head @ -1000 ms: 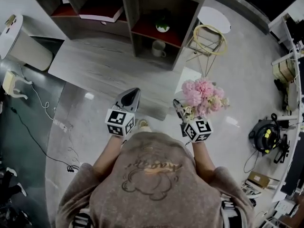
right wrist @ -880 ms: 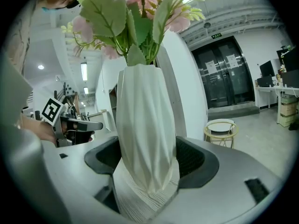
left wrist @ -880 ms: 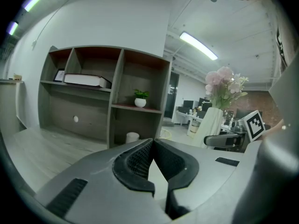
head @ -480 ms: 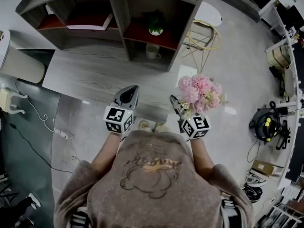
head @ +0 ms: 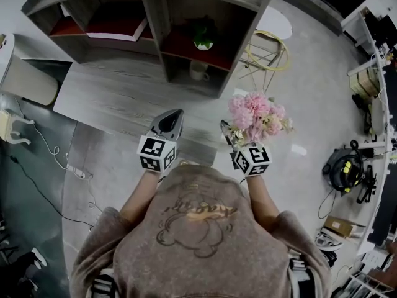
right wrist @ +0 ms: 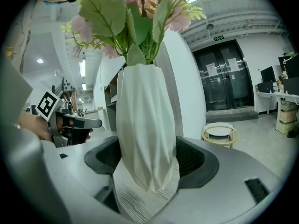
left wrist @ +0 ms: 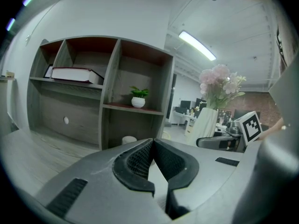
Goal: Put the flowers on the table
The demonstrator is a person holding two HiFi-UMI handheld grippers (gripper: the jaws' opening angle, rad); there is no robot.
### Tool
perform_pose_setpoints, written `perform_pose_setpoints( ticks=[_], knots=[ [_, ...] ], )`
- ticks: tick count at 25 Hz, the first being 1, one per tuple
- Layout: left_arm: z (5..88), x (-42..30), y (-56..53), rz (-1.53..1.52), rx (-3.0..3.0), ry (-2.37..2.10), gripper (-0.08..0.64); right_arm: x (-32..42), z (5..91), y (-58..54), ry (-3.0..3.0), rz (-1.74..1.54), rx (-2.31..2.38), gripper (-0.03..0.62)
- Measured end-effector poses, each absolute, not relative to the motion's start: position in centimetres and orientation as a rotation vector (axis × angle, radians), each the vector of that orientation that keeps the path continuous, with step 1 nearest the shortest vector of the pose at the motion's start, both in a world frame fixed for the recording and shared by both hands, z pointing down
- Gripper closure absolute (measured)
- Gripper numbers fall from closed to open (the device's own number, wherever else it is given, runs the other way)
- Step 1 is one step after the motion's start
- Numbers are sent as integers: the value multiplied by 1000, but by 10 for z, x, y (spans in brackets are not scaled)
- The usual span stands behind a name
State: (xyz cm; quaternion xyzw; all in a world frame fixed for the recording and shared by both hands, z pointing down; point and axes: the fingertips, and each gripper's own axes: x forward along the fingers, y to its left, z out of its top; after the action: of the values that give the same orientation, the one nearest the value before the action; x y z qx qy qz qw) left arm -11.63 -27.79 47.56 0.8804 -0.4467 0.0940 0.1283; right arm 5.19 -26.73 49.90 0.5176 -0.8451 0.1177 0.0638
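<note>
A bunch of pink flowers (head: 257,113) stands in a white ribbed vase (right wrist: 145,134). My right gripper (head: 232,136) is shut on the vase's lower body, with a pad pressing on each side (right wrist: 147,160). The vase is upright and hangs in the air over the near edge of the grey wooden table (head: 118,95). The flowers (left wrist: 219,80) also show at the right of the left gripper view. My left gripper (head: 169,123) is held level beside it, shut and empty (left wrist: 152,160), pointing at the table.
A grey shelf unit (head: 239,17) stands on the table's far side with a book (head: 115,28), a small potted plant (head: 203,41) and a mug (head: 198,71). A round side table with a yellow ring (head: 270,39) stands to the right. A vacuum cleaner (head: 344,169) is on the floor.
Both grippers and the vase of flowers have come a little nearer the table and shelf. The right gripper's hold on the vase is unchanged.
</note>
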Motion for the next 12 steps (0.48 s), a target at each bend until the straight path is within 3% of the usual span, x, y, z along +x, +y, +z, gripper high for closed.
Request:
perform_pose_setpoints(
  ticks=[12],
  knots=[
    [485, -120, -285, 299, 2523, -1327, 543, 32, 544, -299, -2529, 295, 1418, 238]
  ],
)
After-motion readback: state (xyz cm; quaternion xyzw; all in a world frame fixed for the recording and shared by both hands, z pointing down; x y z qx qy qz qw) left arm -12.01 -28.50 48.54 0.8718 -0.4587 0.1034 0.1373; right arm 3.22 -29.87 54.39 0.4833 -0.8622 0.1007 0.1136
